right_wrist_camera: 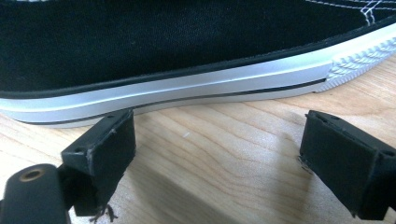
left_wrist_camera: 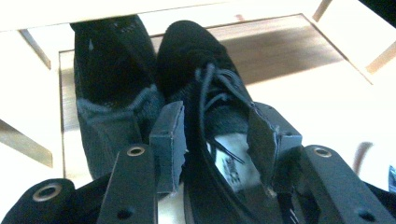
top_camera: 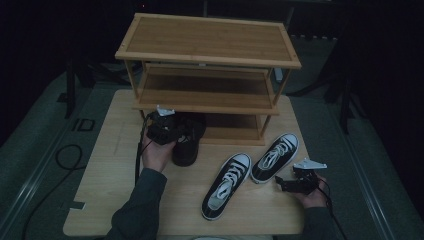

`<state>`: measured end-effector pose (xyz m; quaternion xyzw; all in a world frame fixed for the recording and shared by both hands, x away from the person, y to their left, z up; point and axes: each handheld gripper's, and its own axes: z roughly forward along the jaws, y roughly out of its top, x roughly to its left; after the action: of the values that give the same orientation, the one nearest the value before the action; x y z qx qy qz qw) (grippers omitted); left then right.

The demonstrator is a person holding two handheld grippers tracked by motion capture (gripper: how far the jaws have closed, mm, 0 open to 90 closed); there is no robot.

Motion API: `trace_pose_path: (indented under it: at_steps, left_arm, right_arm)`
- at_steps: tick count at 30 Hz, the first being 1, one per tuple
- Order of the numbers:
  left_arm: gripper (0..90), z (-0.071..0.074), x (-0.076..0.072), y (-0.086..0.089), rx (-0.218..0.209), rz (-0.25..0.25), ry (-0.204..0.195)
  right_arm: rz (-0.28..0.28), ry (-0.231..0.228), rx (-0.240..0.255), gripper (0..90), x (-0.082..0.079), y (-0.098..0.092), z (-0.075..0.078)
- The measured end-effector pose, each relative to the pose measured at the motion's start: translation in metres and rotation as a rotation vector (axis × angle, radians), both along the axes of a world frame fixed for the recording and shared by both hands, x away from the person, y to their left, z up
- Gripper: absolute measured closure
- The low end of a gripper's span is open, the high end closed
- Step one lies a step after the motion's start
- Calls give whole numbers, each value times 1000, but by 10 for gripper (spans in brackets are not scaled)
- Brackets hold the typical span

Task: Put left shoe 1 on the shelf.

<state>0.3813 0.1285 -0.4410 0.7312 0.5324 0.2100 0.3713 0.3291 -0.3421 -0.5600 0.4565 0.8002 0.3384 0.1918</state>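
I've got the three-tier bamboo shoe rack (top_camera: 207,55) at the back of the pale wood counter (top_camera: 100,180). Black lace-up shoes (left_wrist_camera: 205,93) sit as a pair at the rack's bottom tier, toes pushed under it. L gripper (top_camera: 162,127) is at the right shoe's heel, its jaws spread either side of the collar, not pinching. I'd back straight out w/o snagging laces. R gripper (right_wrist_camera: 215,154), jaws spread, hovers beside the black canvas sneaker (right_wrist_camera: 187,46), smooth white rubber sole.
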Motion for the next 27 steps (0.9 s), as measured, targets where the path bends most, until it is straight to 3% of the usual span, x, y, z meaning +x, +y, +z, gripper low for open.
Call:
trace_pose_path:
  at_steps: [4, 7, 11, 19, 24, 27]
  left_arm:
    - [587, 9, -23, 1, -2, -37, -40]
    - [600, 12, -32, 0, -6, -56, -54]
    - [680, 15, -46, -2, 11, -90, -63]
    - [872, 10, -65, -3, 23, -156, -29]
    - [886, -6, -71, -13, 60, -175, 4]
    - [886, -14, -70, -15, 59, -174, 23]
  right_arm:
    - [0, 0, 0, 103, 0, 0, 0]
    - [0, 0, 0, 103, 0, 0, 0]
    - [0, 0, 0, 103, 0, 0, 0]
    - [0, -1, 1, 103, 0, 0, 0]
    - [-1, 1, 1, 103, 0, 0, 0]
    - [-1, 1, 1, 103, 0, 0, 0]
